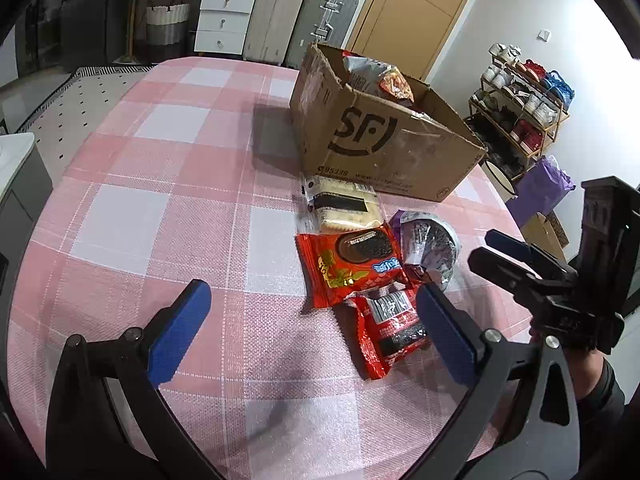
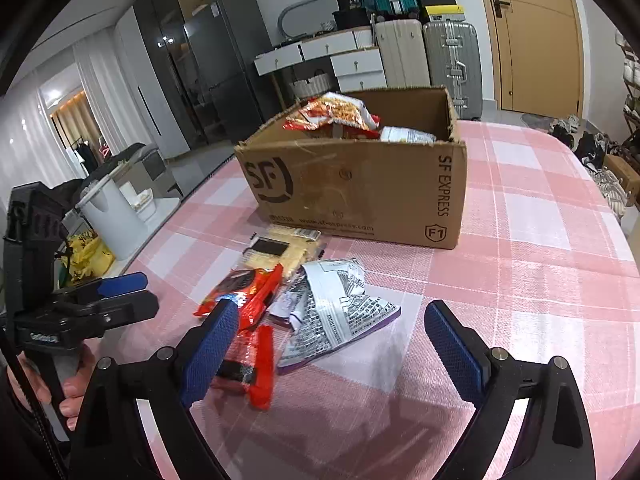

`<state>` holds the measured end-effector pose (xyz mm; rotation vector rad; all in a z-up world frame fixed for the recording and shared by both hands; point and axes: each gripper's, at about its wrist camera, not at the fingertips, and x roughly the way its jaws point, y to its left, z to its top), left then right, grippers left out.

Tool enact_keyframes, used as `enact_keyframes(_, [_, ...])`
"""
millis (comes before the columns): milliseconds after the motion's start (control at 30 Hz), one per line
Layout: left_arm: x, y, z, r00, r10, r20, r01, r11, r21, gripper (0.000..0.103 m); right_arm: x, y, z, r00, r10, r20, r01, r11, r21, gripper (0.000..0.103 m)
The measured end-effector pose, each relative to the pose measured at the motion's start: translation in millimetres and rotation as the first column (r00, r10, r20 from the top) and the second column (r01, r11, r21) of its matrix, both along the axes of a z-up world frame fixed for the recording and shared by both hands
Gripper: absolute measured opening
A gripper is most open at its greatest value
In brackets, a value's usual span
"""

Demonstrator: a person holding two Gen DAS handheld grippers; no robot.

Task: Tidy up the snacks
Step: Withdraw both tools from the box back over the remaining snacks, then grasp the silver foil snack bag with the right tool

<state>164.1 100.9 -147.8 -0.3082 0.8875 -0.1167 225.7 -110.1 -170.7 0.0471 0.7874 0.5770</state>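
Left claw [image 1: 312, 300]: angled down over the desk [image 1: 160, 208], jaws wide, nothing between the pads. Right claw [image 2: 332, 320]: angled down likewise, jaws wide, empty, above the silver-purple packet [image 2: 340, 316]. Loose on the desk: cracker pack [image 1: 344, 204], red cookie packet [image 1: 352, 268], small red packet [image 1: 392, 328]. Cardboard box [image 1: 384, 140] behind, holding snack bags [image 2: 340, 114].

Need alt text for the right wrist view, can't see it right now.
Open right hand-held gripper above a silver snack packet on the pink checked table, red packets beside it. Behind sits a cardboard box already holding snacks; left hand-held gripper at left.
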Motion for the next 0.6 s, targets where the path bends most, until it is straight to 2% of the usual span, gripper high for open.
enact_keyframes(167, [2, 0, -5, 1.0, -0.002, -0.011, 0.002, 1.0, 0.005, 0.102, 17, 11, -12, 0.999, 0.032, -0.028, -0.033, 0.999, -0.017, 0.093])
enact_keyframes(233, [2, -1, -9, 1.0, -0.008, -0.021, 0.008, 1.0, -0.004, 0.102, 26, 17, -18, 0.997, 0.047, -0.056, -0.049, 0.998, -0.031, 0.081])
enact_keyframes(367, [2, -2, -15, 0.999, -0.01, -0.036, 0.01, 1.0, 0.007, 0.102, 38, 23, -26, 0.996, 0.047, -0.071, -0.051, 0.998, -0.044, 0.078])
enact_keyframes(433, [1, -2, -19, 0.999, -0.002, -0.046, 0.003, 1.0, 0.025, 0.102, 41, 25, -27, 0.994, 0.076, -0.079, -0.078, 0.997, -0.02, 0.062])
enact_keyframes(600, [-1, 2, -27, 0.997, 0.016, -0.079, -0.016, 1.0, 0.005, 0.102, 46, 33, -32, 0.991, 0.099, -0.09, -0.103, 0.994, -0.037, 0.054])
